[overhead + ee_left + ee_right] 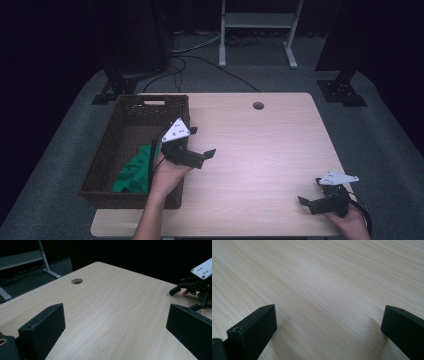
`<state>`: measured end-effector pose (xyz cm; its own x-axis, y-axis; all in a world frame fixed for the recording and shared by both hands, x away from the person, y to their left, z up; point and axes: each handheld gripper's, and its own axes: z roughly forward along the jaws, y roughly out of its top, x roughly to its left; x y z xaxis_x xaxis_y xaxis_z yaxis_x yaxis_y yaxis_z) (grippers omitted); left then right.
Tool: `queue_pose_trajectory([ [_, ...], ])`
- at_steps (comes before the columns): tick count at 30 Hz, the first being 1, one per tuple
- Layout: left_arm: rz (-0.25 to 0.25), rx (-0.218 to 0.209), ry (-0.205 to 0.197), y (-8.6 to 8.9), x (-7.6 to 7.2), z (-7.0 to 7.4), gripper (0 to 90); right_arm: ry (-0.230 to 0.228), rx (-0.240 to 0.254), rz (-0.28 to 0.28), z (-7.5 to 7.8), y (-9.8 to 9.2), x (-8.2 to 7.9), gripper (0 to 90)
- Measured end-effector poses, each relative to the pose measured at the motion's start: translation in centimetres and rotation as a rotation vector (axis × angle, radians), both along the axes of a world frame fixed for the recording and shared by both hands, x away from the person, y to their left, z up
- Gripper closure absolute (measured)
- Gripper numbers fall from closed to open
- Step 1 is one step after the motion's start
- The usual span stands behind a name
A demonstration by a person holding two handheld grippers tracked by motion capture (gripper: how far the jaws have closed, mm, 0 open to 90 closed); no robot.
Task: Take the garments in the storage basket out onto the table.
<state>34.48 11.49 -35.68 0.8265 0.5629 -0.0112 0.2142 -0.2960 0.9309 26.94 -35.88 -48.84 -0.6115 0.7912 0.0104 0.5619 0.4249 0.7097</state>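
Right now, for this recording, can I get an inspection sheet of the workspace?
Surface: light wood table, round hole near far edge.
Job's things: wicker basket at table's left, green cloth inside.
Clutter: nothing seen.
Grippers: left gripper by the basket, jaws open, empty; right gripper at near right corner, jaws open, empty.
Cables: black cable trails from left gripper; floor cables behind table.
Surroundings: grey carpet, white frame, dark stand bases.

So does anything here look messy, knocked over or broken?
Nothing stands out. A green cloth lies crumpled in the wicker basket, which sits squarely at the table's left edge. Both the left gripper and the right gripper are open and hold nothing.
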Motion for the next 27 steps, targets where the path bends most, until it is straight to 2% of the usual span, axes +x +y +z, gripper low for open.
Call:
queue_pose_trajectory([
  [10, 0.014, 0.01, -0.002, 0.5, 0.1, 0.0, 1.3, -0.001, 0.0, 0.001, 0.0, 0.0, 0.0, 0.0],
  [27, 0.045, 0.001, -0.004, 1.9, 0.2, 0.0, 1.3, -0.001, -0.001, 0.002, 0.0, 0.0, 0.0, 0.0],
])
